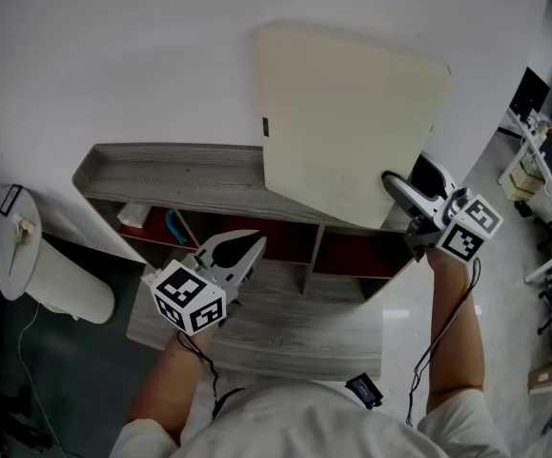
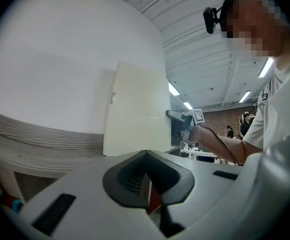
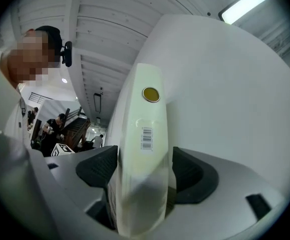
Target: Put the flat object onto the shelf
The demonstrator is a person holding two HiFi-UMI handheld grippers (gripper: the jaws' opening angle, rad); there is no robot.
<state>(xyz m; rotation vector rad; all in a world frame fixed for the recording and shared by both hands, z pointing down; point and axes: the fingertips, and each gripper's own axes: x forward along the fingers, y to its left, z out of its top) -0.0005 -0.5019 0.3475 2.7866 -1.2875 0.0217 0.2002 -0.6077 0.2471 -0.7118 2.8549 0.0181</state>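
While the flat object (image 1: 347, 122), a cream-coloured panel, is standing nearly upright over the top board of the shelf (image 1: 161, 175), its broad face is lying close along the white wall (image 1: 113, 46). In the left gripper view its lower edge is appearing to rest on that top board. Whether its back is touching the wall cannot be told. A small dark tag is showing near its left edge. In the right gripper view its narrow edge is carrying a barcode label and a round yellow sticker.

The right gripper (image 1: 395, 187) is gripping the panel at its lower right edge. Its jaws are pressing on both faces, with the panel's edge filling the gap between them.

The left gripper (image 1: 255, 244) is hovering lower and to the left, in front of the shelf's open compartments and well apart from the panel. Its jaws are closed together with nothing between them.

The shelf is showing a grey wood grain, with red back panels (image 1: 352, 256) inside the compartments. A blue item (image 1: 175, 225) is lying in the left compartment. A small black device (image 1: 363, 389) is lying on the lower board (image 1: 295, 322), near the person's body.
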